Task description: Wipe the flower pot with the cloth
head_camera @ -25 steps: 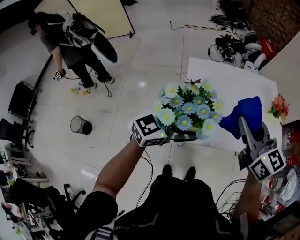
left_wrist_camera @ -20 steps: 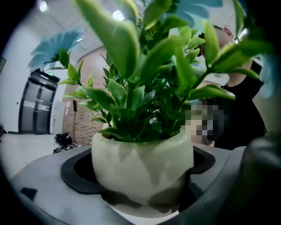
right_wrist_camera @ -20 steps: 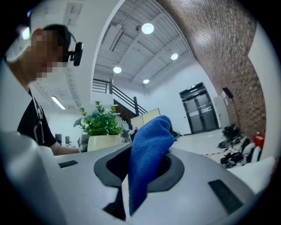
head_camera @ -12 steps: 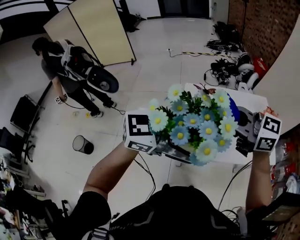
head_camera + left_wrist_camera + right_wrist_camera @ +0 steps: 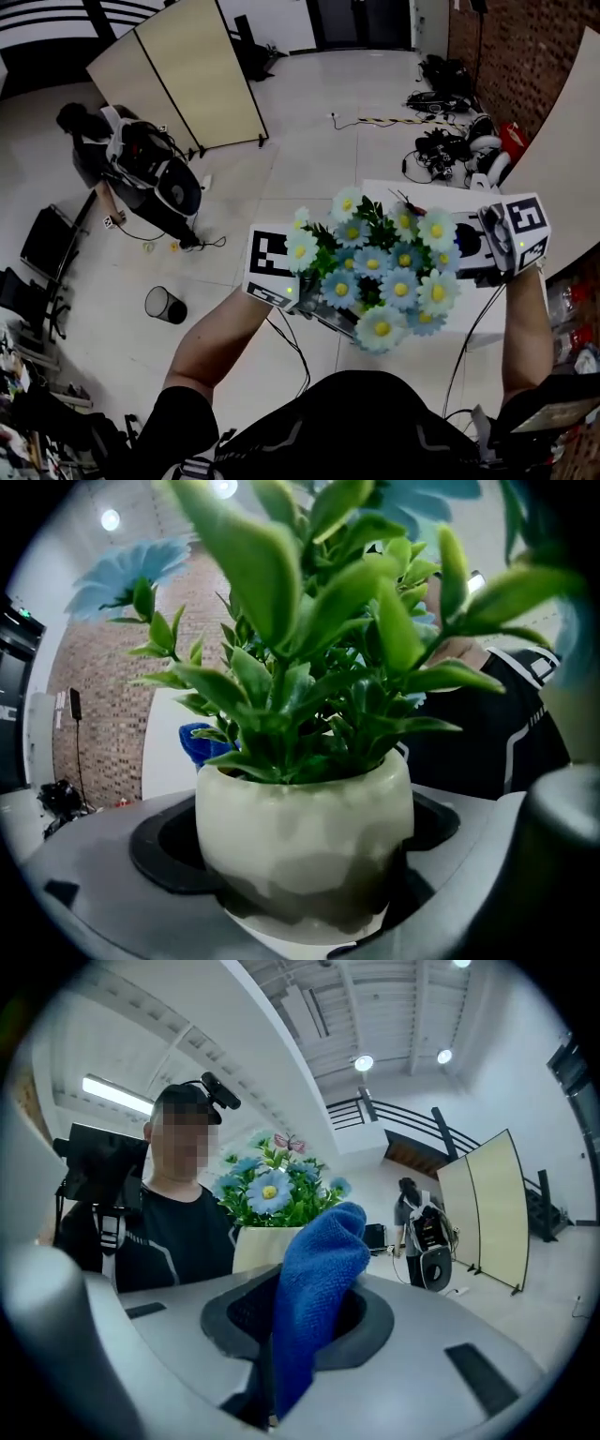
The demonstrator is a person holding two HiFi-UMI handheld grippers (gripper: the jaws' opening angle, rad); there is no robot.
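Left gripper view shows our left claw [image 5: 302,913] clamped on the flower pot [image 5: 305,832], held aloft; with the right claw [image 5: 298,1340] pinching the cloth [image 5: 321,1265] seemingly near it, a hard wipe could twist the pot loose.

The left forearm [image 5: 220,342] and right forearm [image 5: 523,323] both reach forward from the torso. The left gripper [image 5: 328,307] has its jaws clamped on the upright flower pot [image 5: 305,841]. The right gripper [image 5: 478,248], level with it and facing it, pinches the blue cloth [image 5: 314,1288] between its closed jaws.
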